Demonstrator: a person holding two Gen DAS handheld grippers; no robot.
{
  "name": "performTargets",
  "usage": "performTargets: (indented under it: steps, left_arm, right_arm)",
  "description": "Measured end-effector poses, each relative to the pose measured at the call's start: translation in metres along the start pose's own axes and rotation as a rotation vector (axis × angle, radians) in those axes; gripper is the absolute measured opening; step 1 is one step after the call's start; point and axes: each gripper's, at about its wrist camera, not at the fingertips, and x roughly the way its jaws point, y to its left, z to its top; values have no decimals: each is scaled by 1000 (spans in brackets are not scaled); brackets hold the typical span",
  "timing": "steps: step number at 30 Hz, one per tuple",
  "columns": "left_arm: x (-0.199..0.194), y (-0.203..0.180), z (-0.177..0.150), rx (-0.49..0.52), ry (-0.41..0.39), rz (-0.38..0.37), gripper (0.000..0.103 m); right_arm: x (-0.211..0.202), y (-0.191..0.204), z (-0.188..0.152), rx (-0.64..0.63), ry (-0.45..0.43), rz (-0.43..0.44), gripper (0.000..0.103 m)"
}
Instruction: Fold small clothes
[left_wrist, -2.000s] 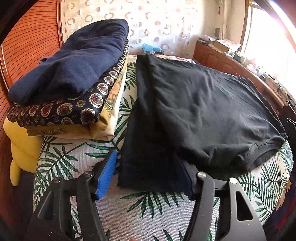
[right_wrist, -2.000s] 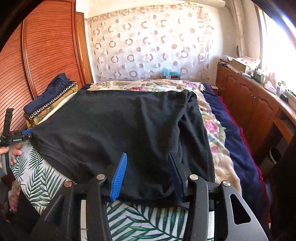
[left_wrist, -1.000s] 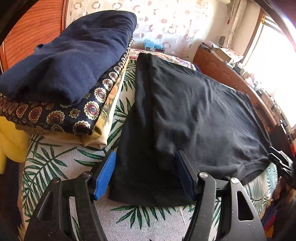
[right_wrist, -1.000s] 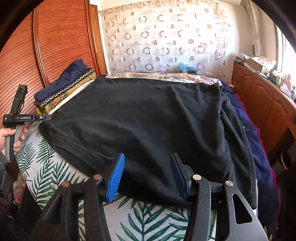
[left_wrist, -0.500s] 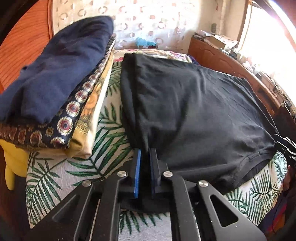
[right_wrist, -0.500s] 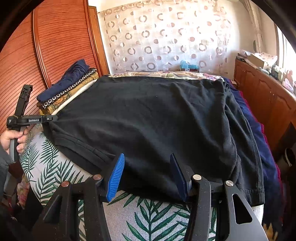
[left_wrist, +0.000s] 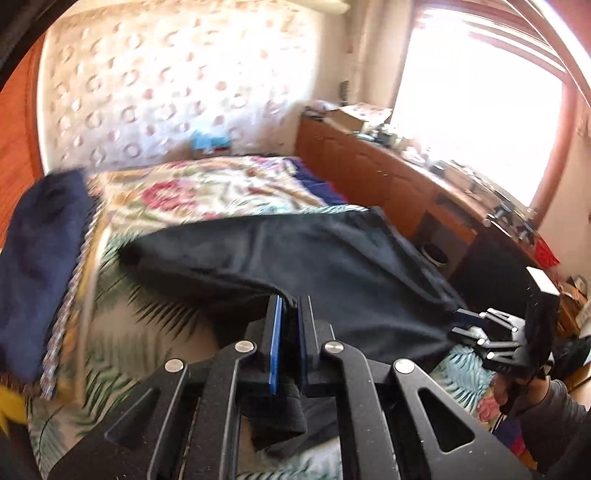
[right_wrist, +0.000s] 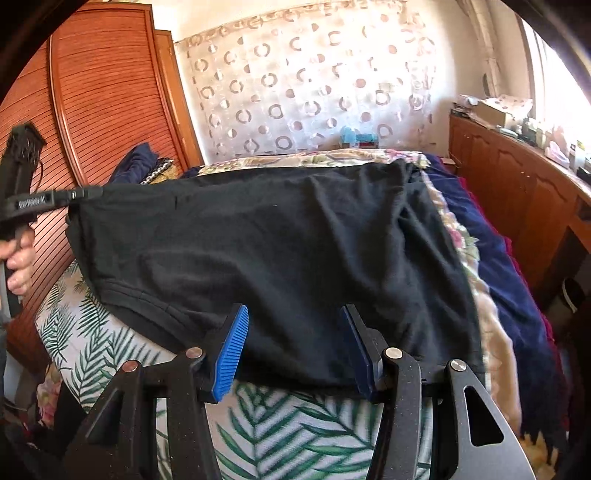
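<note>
Black cotton fills most of what I see: the black T-shirt (right_wrist: 280, 243) lies spread on the bed, over a bedspread (right_wrist: 280, 421) printed with green palm leaves. My left gripper (left_wrist: 289, 332) has its blue pads pressed together on a bunched edge of the shirt, and the fabric is lifted from the bed there, hanging in a soft ridge toward the far left. A small fold of cloth also hangs down behind the pads. My right gripper (right_wrist: 293, 347) has its fingers apart, about half of their travel, with the near hem of the shirt lying between them. The ribbed blue pad (right_wrist: 231, 354) seems to rest at the hem, but I cannot tell if it really touches.

The shirt looks matte and a little wrinkled, with a double-stitched collar band at its near left side. The gripper frames are black plastic with round metal bolts.

The left wrist view is blurred. It shows a stack of folded clothes (left_wrist: 40, 280) at the left, navy on top with a patterned border below, and a flowered quilt (left_wrist: 207, 192) at the far end. The right wrist view shows instead the slatted wooden wardrobe door (right_wrist: 99, 96), the curtain with rings (right_wrist: 306, 85), and the person's hand (right_wrist: 20, 266) holding the left gripper's handle at the shirt's left edge.
</note>
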Motion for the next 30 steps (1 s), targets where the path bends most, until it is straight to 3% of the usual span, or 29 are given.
performTargets:
  steps: [7,16,20,22,26,30]
  left_arm:
    - [24,-78,39,88,-13,-137,8]
    - [46,-151,64,191,22,-228,8]
    - [60,-160,59,199,74,-267,9]
    - [65,-161,54,222,98,-229,11]
    - [65,-145,41,230,109,-192,29]
    - [63,-114,25,214,121,-144,41]
  right_arm:
    - [-22,-16,-8,25,-21,-21,54]
    - [-48,-19,-19,59,-54,-37,54]
    - [-52,-23,-20,58,-58,-47,54]
    - [-53,-25,-21,62,-56,-50,54]
    - [-54,-28,-21,65,-53,-55,54]
    - [-52,-29,-15,59,-53,-54,54]
